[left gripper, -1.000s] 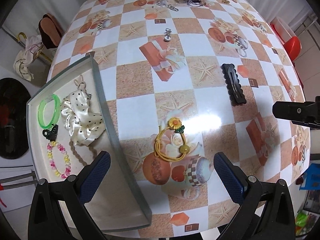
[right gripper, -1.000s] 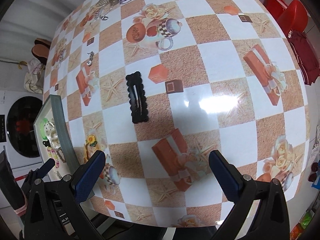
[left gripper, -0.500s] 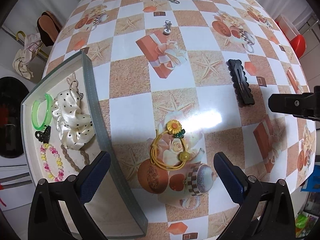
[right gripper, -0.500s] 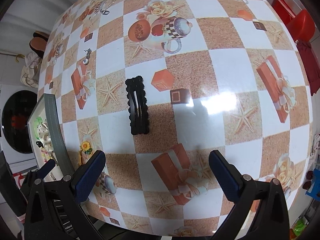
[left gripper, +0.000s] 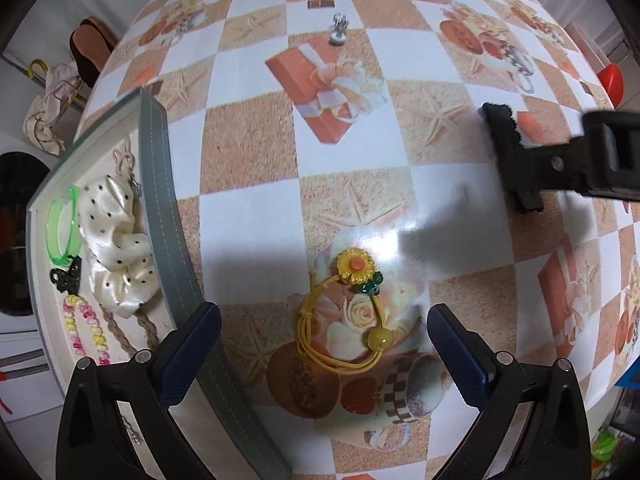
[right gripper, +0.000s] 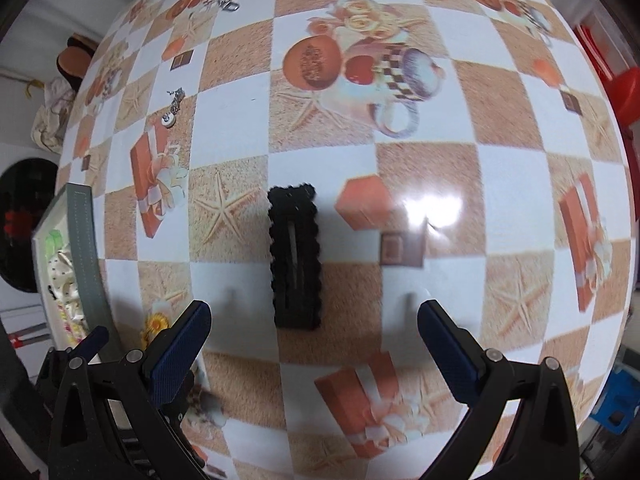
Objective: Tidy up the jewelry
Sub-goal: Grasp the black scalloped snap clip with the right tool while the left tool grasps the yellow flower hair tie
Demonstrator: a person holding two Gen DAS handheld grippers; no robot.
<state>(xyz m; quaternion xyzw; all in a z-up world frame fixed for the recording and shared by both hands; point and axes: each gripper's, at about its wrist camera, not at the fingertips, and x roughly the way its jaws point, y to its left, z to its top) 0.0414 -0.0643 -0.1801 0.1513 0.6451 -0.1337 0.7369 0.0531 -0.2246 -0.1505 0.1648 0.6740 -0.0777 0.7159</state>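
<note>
Both grippers have dropped closer to the table over the last second. Black hair clip (right gripper: 295, 258) now lies centred between the right gripper (right gripper: 310, 350) fingers, jaws wide apart, nothing held. Yellow flower hair tie (left gripper: 346, 316) sits between the left gripper (left gripper: 324, 350) fingers, also spread wide and empty. Grey tray (left gripper: 160, 184) just left of the tie already holds a scrunchie (left gripper: 114, 248), green bangle (left gripper: 60, 228) and bead bracelet (left gripper: 86, 328). Looks like two pickups are lined up, neither closed yet. More pieces wait at the table's far edge.

Looked down close over the patterned table (left gripper: 248, 160) from each gripper. Left view faced the yellow hair tie (left gripper: 344, 320); right view faced the black clip (right gripper: 295, 256). Shared both, plus the tray (left gripper: 160, 184).
</note>
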